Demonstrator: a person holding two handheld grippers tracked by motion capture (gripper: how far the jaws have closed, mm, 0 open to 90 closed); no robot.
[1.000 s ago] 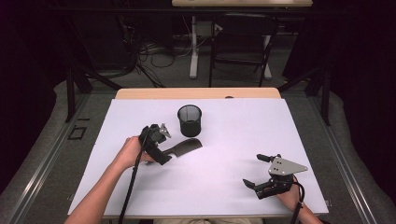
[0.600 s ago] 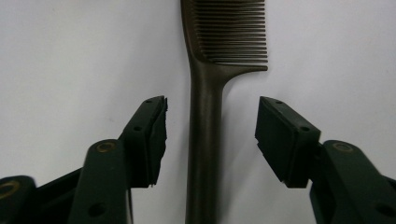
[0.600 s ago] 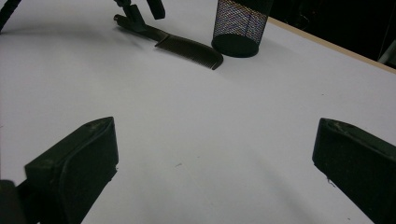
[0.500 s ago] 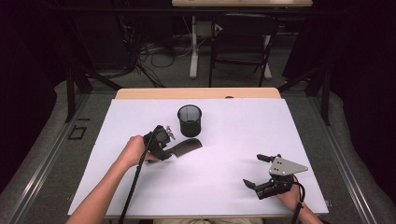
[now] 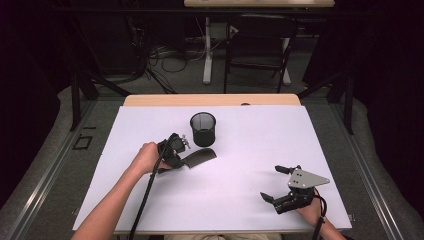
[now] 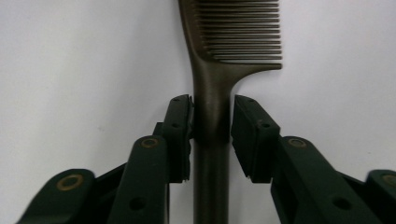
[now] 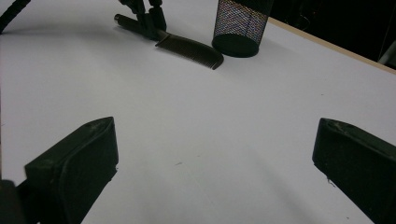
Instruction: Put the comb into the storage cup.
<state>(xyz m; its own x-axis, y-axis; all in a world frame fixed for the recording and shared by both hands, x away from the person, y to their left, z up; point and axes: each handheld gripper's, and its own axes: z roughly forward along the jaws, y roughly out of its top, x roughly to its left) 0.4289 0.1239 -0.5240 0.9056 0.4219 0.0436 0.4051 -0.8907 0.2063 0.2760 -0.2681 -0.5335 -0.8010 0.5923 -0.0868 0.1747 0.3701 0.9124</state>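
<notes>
Left gripper (image 5: 189, 161) sits at the comb's handle, left of table centre — its jaws have just been closing, from wide apart a second ago to snug round the handle now, with the comb (image 6: 212, 100) between them. The hand itself has hardly shifted since the earlier frames and the comb lies flat on the white table (image 5: 250, 135) just as before, so this reads as the grasp going on, lift not yet begun. In the left gripper view the handle runs straight up the middle between the two pads: the left pad (image 6: 180, 130) touches the handle's edge, while a thin sliver of white seems to show at the right pad (image 6: 250, 135), so the clench looks not quite complete — one side in contact, no firm squeeze yet. Teeth end points away from the jaws, toward the black mesh pen cup (image 5: 203, 128), which stands upright just beyond the comb's tip, near but apart. Likely destination is that cup. Further right, the right gripper (image 5: 281, 184) rests near the table's front right, unchanged from the earlier frames, jaws spread wide with nothing between them; its own view looks across bare table to comb (image 7: 187, 49) and cup (image 7: 240, 25).
</notes>
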